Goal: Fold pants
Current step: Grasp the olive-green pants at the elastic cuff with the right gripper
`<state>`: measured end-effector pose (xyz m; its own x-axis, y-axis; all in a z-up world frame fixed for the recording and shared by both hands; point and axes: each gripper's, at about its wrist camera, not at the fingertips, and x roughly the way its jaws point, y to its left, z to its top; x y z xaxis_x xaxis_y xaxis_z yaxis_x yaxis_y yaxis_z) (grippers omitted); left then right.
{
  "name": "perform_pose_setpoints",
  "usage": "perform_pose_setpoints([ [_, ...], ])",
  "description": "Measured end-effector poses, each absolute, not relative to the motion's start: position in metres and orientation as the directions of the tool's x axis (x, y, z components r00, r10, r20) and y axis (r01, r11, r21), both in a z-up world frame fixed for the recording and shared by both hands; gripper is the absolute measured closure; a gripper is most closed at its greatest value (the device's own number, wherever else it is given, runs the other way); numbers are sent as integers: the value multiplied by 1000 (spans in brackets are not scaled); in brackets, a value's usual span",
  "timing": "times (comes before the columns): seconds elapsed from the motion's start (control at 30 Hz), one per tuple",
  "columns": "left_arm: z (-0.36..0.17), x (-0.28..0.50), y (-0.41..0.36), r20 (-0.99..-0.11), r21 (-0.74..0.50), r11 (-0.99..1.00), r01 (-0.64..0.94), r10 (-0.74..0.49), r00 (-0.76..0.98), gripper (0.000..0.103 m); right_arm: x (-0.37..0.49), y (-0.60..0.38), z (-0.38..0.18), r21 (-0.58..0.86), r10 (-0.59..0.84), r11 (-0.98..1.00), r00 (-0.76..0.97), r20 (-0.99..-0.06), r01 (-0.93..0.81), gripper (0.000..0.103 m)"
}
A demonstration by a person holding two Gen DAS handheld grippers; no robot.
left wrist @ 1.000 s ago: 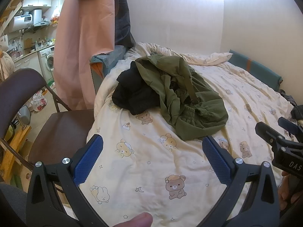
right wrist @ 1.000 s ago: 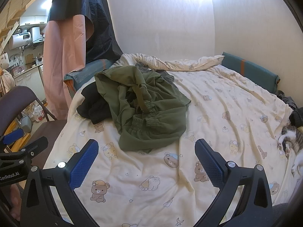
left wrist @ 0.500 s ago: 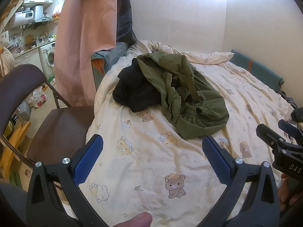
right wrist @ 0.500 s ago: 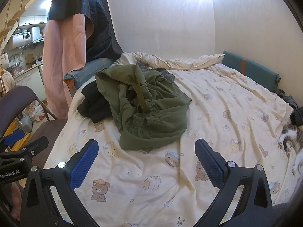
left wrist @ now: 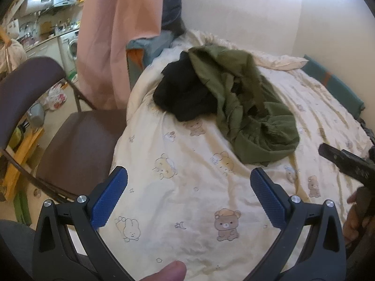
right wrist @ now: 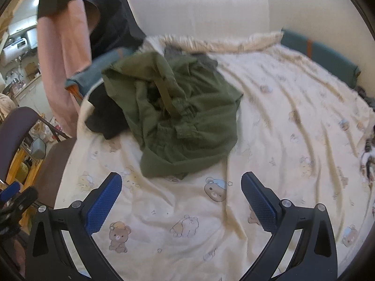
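Observation:
Crumpled olive-green pants (left wrist: pixel 248 107) (right wrist: pixel 182 117) lie in a heap on the bed, elastic waistband facing me. A black garment (left wrist: pixel 185 96) (right wrist: pixel 105 114) is bunched against their left side. My left gripper (left wrist: pixel 188 194) is open, its blue pads wide apart above the cream bear-print sheet (left wrist: pixel 187 210), well short of the pants. My right gripper (right wrist: pixel 181 197) is open too, hovering just in front of the pants' near hem. Each gripper shows at the edge of the other's view.
A dark brown chair (left wrist: pixel 77 138) stands against the bed's left side. A pink curtain (left wrist: pixel 117 35) hangs behind it, with a kitchen area beyond. A teal cushion (right wrist: pixel 328 56) lines the far right wall. A cat (right wrist: pixel 368 157) lies at the bed's right edge.
Both grippers have moved forward toward the pile, so the pants appear larger and closer. Both stay open.

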<state>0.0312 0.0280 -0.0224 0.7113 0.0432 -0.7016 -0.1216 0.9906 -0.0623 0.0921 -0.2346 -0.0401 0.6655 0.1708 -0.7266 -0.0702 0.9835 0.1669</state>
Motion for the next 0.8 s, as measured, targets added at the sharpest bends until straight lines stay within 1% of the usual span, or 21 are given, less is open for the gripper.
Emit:
perform_pose_setpoints([
  [0.07, -27, 38, 31, -723, -54, 989, -138, 57, 689, 0, 116, -233, -53, 171, 182, 982, 619, -764, -77, 0],
  [0.2, -37, 48, 35, -765, -50, 986, -160, 65, 641, 0, 166, -211, -88, 115, 167, 985, 512, -842, -132, 0],
  [0.4, -47, 62, 43, -807, -58, 984, -168, 53, 588, 0, 217, -172, -138, 44, 141, 973, 430, -892, -227, 1],
  [0.53, -53, 66, 50, -822, -77, 980, -183, 41, 567, 0, 234, -157, -161, 24, 117, 974, 411, -904, -224, 1],
  [0.57, -54, 67, 50, -827, -82, 979, -186, 37, 561, 0, 237, -156, -165, 24, 114, 976, 410, -905, -218, 2],
  [0.6, -55, 68, 51, -834, -86, 978, -189, 34, 551, 0, 239, -155, -168, 17, 105, 977, 407, -907, -214, 13],
  [0.63, -56, 68, 52, -836, -86, 978, -190, 33, 547, 0, 242, -153, -171, 5, 93, 977, 403, -911, -214, 21],
  [0.67, -57, 68, 52, -840, -82, 978, -190, 35, 542, 0, 244, -151, -176, -3, 84, 976, 392, -916, -218, 42],
  [0.7, -57, 68, 52, -841, -80, 979, -189, 35, 540, 0, 246, -150, -181, 8, 93, 975, 370, -925, -223, 59],
  [0.73, -57, 67, 52, -840, -80, 979, -189, 36, 541, 0, 247, -151, -184, 21, 100, 976, 358, -928, -218, 66],
  [0.77, -56, 67, 52, -839, -81, 979, -189, 36, 543, 0, 245, -154, -182, 44, 119, 976, 357, -926, -212, 82],
  [0.8, -55, 67, 52, -836, -82, 978, -190, 37, 548, 0, 242, -156, -179, 53, 128, 977, 366, -922, -209, 93],
])
